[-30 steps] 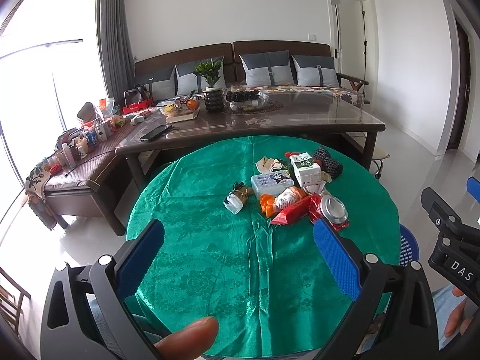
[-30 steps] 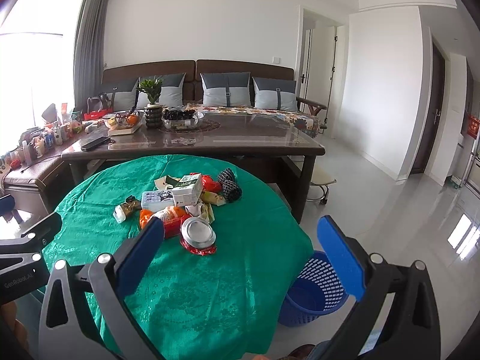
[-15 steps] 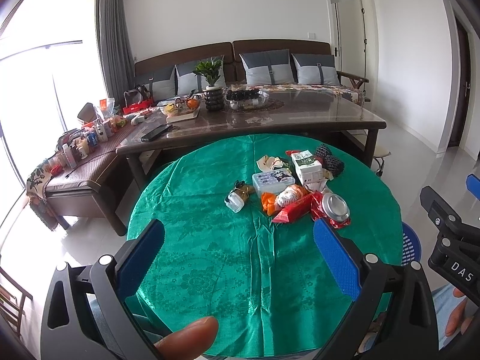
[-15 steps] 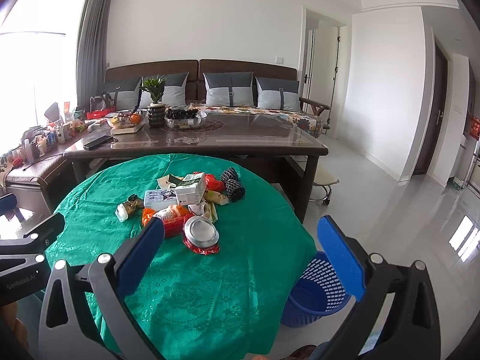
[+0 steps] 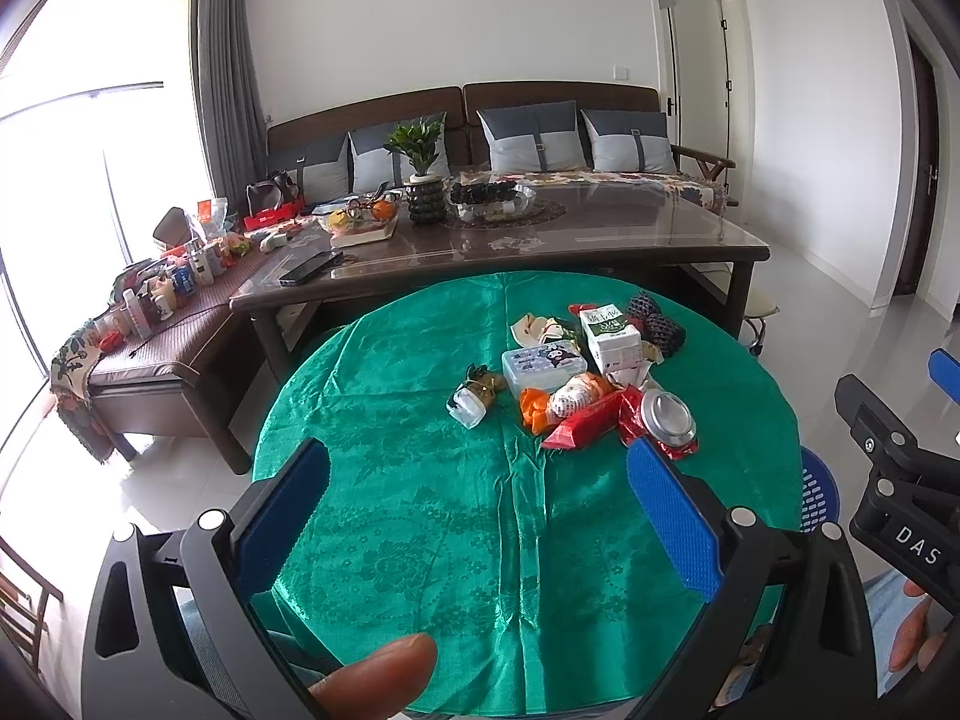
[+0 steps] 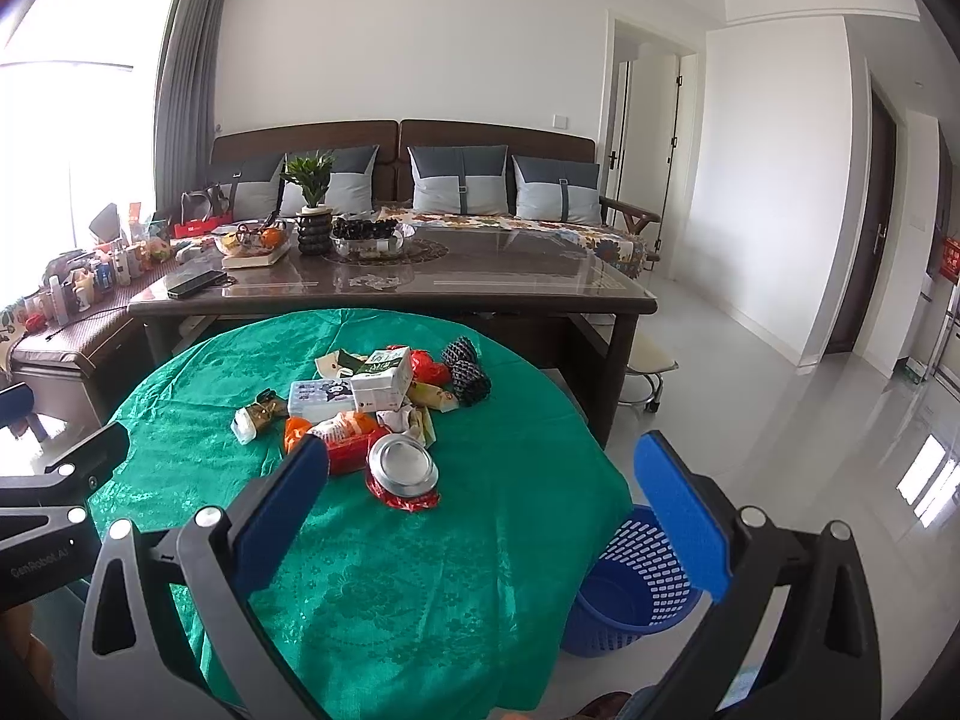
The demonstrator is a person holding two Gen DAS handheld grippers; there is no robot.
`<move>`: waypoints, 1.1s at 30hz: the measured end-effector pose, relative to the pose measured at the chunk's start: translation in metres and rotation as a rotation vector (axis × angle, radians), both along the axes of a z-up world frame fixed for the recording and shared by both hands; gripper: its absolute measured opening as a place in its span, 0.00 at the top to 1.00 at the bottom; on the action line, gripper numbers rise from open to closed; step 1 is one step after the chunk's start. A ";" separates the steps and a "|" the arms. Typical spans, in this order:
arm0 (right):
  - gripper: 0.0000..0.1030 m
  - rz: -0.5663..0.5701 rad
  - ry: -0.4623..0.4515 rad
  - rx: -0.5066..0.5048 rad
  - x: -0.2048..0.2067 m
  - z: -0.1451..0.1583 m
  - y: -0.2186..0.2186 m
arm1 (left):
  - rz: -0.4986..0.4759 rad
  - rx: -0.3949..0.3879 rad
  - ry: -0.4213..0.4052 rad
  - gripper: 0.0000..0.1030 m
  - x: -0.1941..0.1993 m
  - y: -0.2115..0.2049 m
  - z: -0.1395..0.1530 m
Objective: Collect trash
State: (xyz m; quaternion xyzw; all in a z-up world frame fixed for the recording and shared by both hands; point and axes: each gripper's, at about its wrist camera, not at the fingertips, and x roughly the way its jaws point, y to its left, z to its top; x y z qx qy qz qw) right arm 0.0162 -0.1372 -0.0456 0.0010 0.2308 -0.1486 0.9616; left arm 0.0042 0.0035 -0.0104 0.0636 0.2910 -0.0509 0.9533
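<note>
**Blue-padded claws spread wide, trash heap ahead**

Blue pads of the right claw [image 6: 480,504] and left claw [image 5: 480,510] stand apart, gripping nothing. Just ahead of the right claw, the crushed can [image 6: 403,468] fronts the trash pile [image 6: 372,402] on the green tabletop [image 6: 372,600]. It is likely slick and could squirt sideways or miss the blue basket [image 6: 624,594], which sits below to the right.
</note>
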 end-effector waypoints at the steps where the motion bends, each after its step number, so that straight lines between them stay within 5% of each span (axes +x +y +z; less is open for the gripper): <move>1: 0.04 0.000 0.000 0.000 0.000 0.000 0.000 | 0.000 -0.001 0.000 0.05 0.000 0.001 0.000; 33: 0.04 0.010 0.013 0.012 0.007 0.001 -0.003 | 0.016 -0.021 0.048 0.05 0.015 0.000 -0.002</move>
